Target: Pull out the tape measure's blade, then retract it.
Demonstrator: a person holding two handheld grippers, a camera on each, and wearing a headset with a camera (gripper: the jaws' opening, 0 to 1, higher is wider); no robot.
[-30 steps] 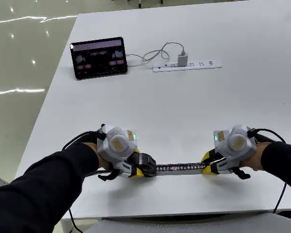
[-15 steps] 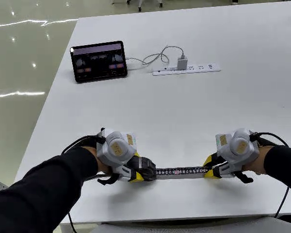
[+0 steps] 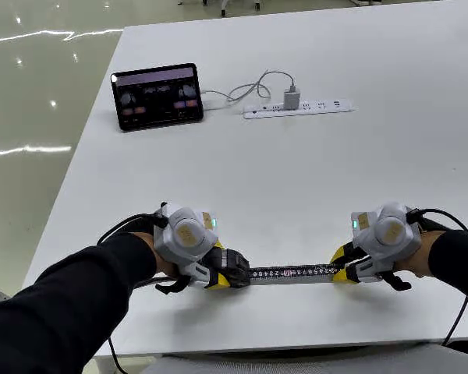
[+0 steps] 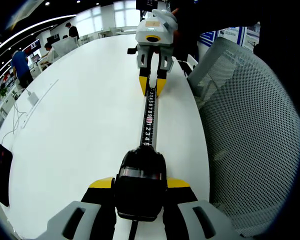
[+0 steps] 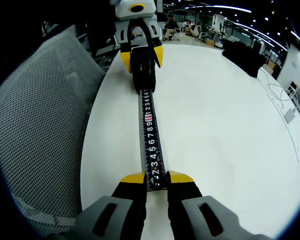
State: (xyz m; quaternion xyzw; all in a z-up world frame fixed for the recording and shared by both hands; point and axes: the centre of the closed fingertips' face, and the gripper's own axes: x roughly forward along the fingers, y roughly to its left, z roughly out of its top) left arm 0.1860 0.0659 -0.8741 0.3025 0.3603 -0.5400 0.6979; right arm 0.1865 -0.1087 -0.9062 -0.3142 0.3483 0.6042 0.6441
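Tape measure [image 3: 232, 267] sits near the table's [image 3: 296, 179] front edge, abt 7 o'clock in head view. Black case, clamped side-on betw the yellow tips of the left tongs [image 3: 218, 274]. In left gripper view the case [image 4: 140, 182] is squeezed betw both jaws of the left tongs [image 4: 140, 183].

Blade [image 3: 292, 273] is pulled out of the case toward 3 o'clock, lying low and straight over the table w/ printed numbers facing up. Its free end is pinched in the right tongs [image 3: 340, 263], at abt 4 o'clock in head view. Right gripper view: right tongs [image 5: 156, 179] are closed on the blade [image 5: 150, 140] at its lowest numbers. The strip runs to 12 o'clock, up to the case [image 5: 142, 70] in the left tongs [image 5: 141, 57]. Left gripper view has the blade [image 4: 147, 117] running to 12 o'clock into the right tongs [image 4: 151, 87].

Far side of the table: tablet [image 3: 157, 95], screen lit, at abt 11 o'clock. White power strip [image 3: 300, 107] w/ charger [image 3: 293, 97] plugged in sits near 12 o'clock. Mesh chair [image 4: 250, 125] is just beside the table edge.
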